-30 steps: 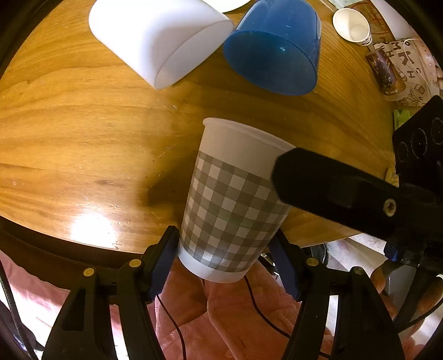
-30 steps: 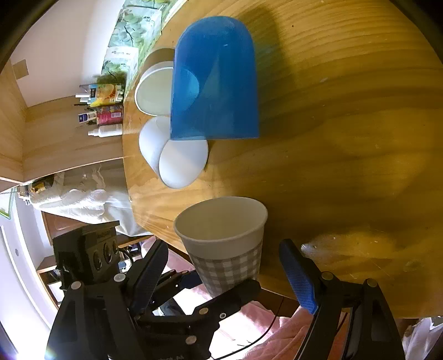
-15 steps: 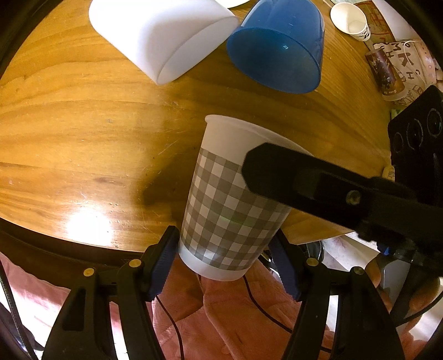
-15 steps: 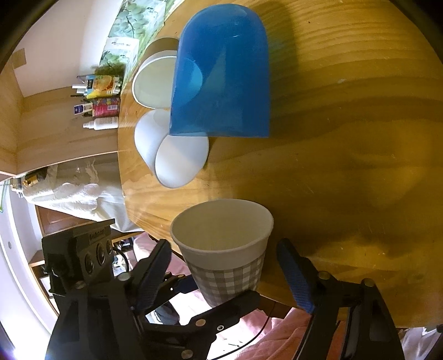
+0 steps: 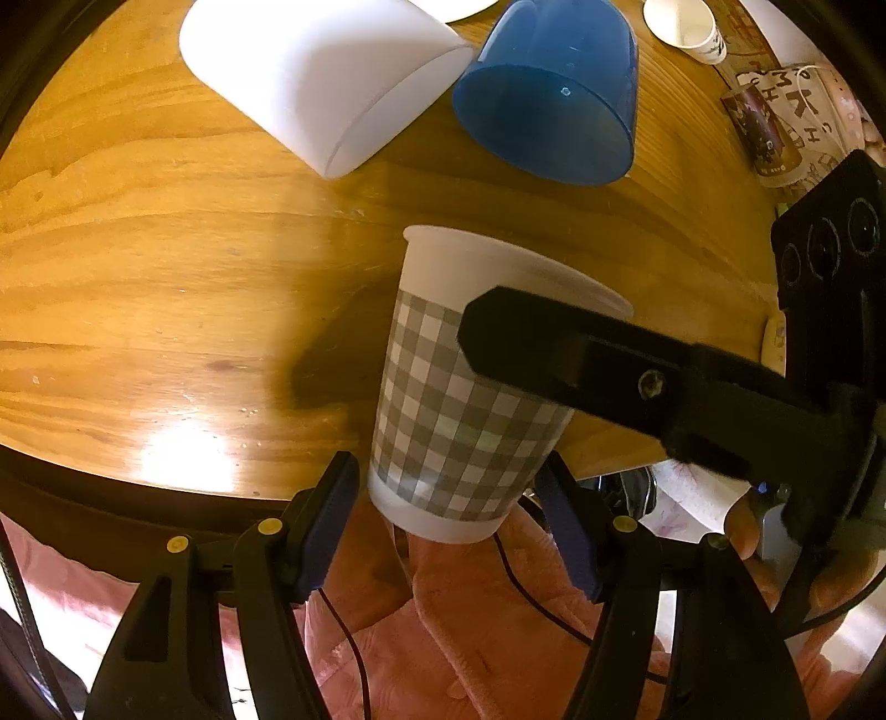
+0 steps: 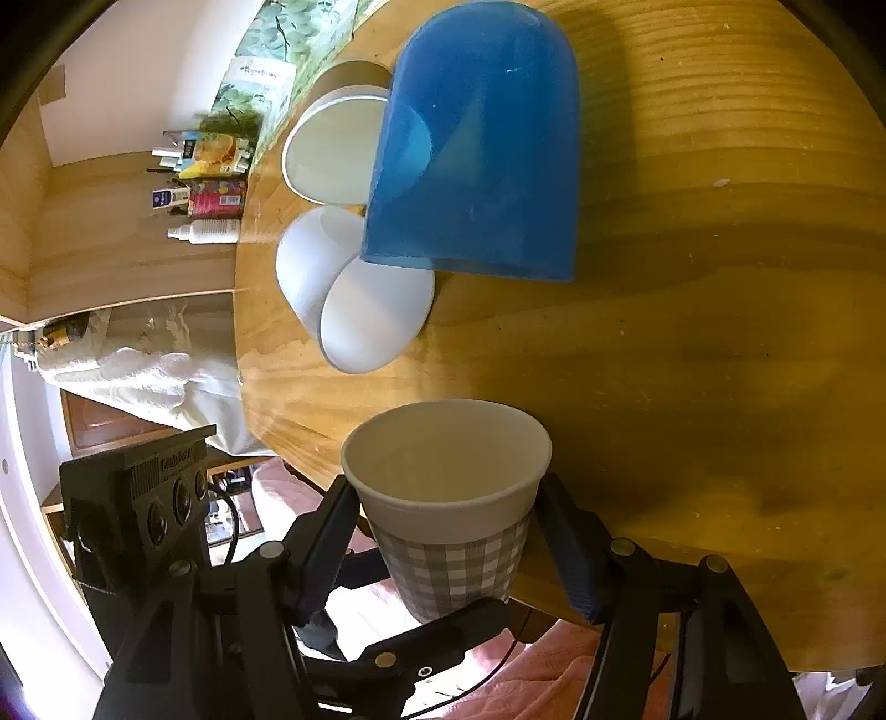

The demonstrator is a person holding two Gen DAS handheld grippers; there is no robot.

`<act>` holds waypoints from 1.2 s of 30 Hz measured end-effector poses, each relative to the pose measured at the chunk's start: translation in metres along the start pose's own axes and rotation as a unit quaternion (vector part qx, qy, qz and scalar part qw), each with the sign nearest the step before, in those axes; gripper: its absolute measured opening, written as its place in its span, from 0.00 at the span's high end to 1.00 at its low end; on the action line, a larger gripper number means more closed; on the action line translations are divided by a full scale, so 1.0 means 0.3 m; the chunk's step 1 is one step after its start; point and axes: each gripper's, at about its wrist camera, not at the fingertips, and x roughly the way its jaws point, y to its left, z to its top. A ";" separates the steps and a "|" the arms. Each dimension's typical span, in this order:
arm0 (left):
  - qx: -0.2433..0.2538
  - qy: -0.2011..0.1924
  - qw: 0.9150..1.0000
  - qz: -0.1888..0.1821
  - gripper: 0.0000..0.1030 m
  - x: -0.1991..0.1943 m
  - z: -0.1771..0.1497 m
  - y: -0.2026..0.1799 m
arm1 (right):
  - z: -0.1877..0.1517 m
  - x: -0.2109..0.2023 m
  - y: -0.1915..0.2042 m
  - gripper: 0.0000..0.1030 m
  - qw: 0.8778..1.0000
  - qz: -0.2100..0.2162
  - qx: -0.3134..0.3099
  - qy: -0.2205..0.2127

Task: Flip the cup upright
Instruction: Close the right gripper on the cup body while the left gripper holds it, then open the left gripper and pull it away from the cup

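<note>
A paper cup (image 5: 459,399) with a grey check pattern and white rim is held in the air at the near edge of the round wooden table (image 5: 166,266). My left gripper (image 5: 451,520) is shut on its base end. My right gripper (image 6: 448,531) is shut on the cup (image 6: 448,498) just under the rim, its pads (image 6: 326,548) touching both sides. The right wrist view looks into the open, empty mouth. One right finger (image 5: 581,354) crosses the cup in the left wrist view.
A blue plastic cup (image 5: 554,94) and a white plastic cup (image 5: 326,77) lie on their sides further in on the table. A small paper cup (image 5: 686,27) and a printed cup (image 5: 764,133) stand at the far right. A pink cloth (image 5: 470,637) lies below the table edge.
My right gripper has closed in on the cup near its rim; a second ago its fingers stood wide of it. The cup has stayed almost still in my left gripper.
</note>
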 end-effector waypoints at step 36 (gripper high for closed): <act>0.063 -0.162 0.984 0.044 0.27 -0.198 -0.203 0.097 | -0.262 -0.118 0.085 0.37 0.956 -0.098 -0.051 -0.271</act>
